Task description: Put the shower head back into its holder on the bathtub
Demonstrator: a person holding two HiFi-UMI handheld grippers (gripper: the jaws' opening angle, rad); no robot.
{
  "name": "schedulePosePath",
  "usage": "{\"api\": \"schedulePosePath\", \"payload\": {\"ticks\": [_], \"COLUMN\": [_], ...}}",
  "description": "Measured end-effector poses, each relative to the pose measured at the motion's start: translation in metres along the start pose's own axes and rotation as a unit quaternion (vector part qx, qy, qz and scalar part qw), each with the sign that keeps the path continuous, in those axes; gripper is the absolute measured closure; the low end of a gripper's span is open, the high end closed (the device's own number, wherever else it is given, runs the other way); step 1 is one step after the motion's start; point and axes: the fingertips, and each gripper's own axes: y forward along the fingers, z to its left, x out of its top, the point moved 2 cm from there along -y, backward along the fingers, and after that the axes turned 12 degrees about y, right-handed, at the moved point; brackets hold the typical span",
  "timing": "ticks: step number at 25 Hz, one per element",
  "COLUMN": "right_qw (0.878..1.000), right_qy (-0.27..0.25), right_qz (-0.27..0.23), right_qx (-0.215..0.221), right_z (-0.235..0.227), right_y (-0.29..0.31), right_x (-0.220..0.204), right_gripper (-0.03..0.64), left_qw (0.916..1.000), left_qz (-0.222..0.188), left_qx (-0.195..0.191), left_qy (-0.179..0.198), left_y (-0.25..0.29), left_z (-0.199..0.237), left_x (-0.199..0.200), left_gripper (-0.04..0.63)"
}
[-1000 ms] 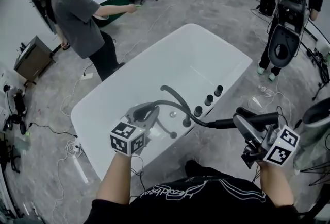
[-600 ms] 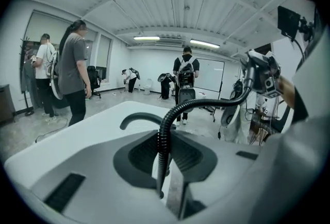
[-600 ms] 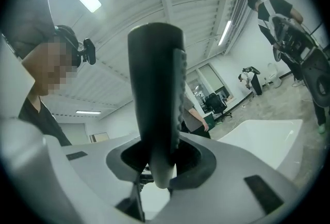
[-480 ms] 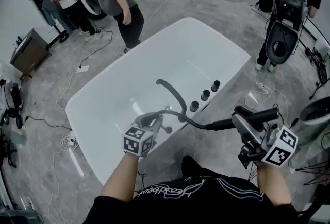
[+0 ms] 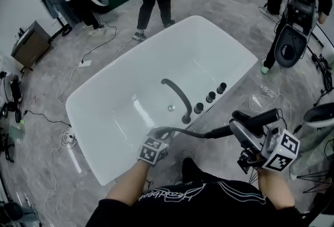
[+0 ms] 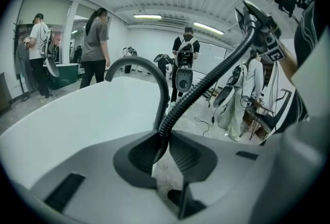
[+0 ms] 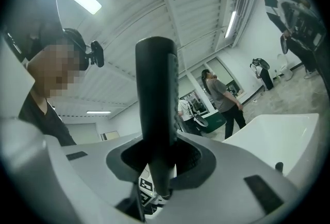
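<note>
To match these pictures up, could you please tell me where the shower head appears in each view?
Head view: shower head at lower right, outside the bathtub.
Left gripper view: upper right, at the far end of the hose.
Right gripper view: centre, upright between the jaws.
Shared landmark: the white bathtub, in all three views.

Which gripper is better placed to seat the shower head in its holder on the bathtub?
Right. The right gripper is clamped on the shower head, which it holds just off the bathtub rim near the knobs. The left gripper only pinches the hose, so it can probably just guide slack.
</note>
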Motion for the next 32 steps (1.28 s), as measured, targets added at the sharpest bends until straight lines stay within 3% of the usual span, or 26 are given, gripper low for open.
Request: {"api": "schedulePosePath", "payload": {"ticks": [4, 12, 21, 26, 32], "right_qw": [1.000, 0.999, 0.991, 0.987, 0.982], "right_qy": [0.005, -0.021, -0.083, -0.087, -0.098], "right_qz": [0.010, 0.044, 0.108, 0.132, 0.159], "right_qx": [0.010, 0.010, 0.010, 0.011, 0.010], "right_z": [-0.003, -0.004, -0.016, -0.031, -0.049], "right_y": [0.009, 0.038, 0.076, 0.102, 0.128], "right_x": [-0.001, -0.016, -0.060, -0.085, -0.120], "right_gripper": [0.506, 0.506, 0.506, 0.505, 0.506], "left_qw": [0.9997, 0.9976, 0.9932, 0.9873, 0.9836], "left_qz": [0.009, 0.025, -0.059, -0.113, -0.147], "left_qx": [-0.016, -0.044, -0.002, 0.007, -0.014], "left_qy": [-0.015, -0.047, -0.100, -0.111, -0.105], "left_y": [0.010, -0.005, -0.067, -0.106, -0.141], "left_z": [-0.002, -0.010, -0.003, -0.008, -0.024], "left_x": [-0.007, -0.033, -0.010, 0.020, 0.035], "left_gripper": [0.529, 0.460, 0.465, 0.562, 0.591]}}
